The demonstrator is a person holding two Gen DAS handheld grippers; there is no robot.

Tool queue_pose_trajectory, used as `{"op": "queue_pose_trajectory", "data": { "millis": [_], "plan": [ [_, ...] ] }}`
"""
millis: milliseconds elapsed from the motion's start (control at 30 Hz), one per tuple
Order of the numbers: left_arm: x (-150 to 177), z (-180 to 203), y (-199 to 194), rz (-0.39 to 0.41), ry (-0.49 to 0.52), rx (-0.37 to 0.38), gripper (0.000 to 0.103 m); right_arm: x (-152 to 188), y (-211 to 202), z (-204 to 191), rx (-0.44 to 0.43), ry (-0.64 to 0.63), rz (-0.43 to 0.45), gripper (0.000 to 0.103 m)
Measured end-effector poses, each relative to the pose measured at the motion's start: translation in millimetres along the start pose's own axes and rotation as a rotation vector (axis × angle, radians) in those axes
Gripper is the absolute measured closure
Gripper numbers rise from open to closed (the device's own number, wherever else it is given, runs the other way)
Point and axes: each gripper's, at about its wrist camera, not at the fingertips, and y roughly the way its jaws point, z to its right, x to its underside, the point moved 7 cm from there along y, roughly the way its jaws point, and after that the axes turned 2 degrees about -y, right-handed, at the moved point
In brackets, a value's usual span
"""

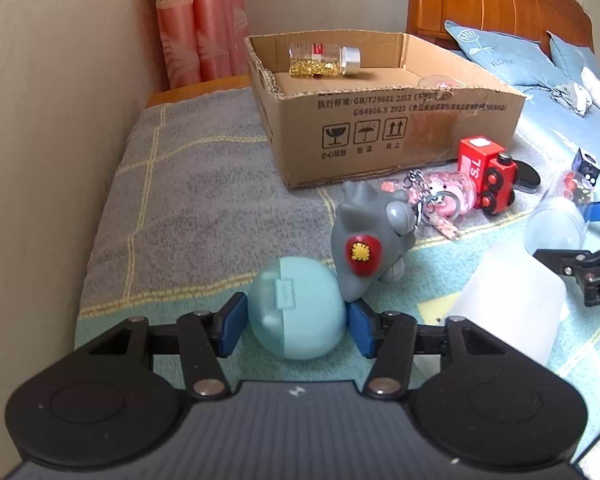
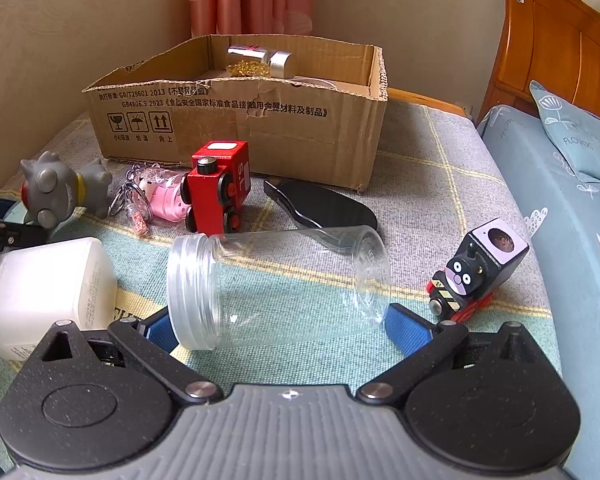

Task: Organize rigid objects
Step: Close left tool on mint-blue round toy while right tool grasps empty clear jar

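Left gripper (image 1: 296,322) fingers pinching teal ball case (image 1: 296,312) across widest part, nearer than cardboard box (image 1: 380,132); smooth, light, may slip. Right gripper (image 2: 278,326) fingers spread around clear jar (image 2: 276,284).

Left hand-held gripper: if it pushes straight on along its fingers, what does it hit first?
The left hand-held gripper is closed on the teal ball, so the ball leads. First contact is probably the grey figurine, which appears to lean against the ball's far right side. The cardboard box lies further on.

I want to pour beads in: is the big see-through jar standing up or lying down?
Lying down. The clear jar rests on its side, lidless mouth facing left.
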Motion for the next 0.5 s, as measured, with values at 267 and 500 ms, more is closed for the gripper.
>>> {"op": "queue_pose_trajectory", "data": {
  "millis": [267,500],
  "plan": [
    [-2.1,1.9,2.0,-0.032,0.001,-0.018,0.044,-5.3,0.0,-5.1,0.016,-0.06,-0.006,0.0],
    [-2.9,3.2,2.8,-0.052,-0.031,-0.037,0.048,-13.5,-1.1,-2.7,0.006,-0.038,-0.015,0.0]
  ]
}}
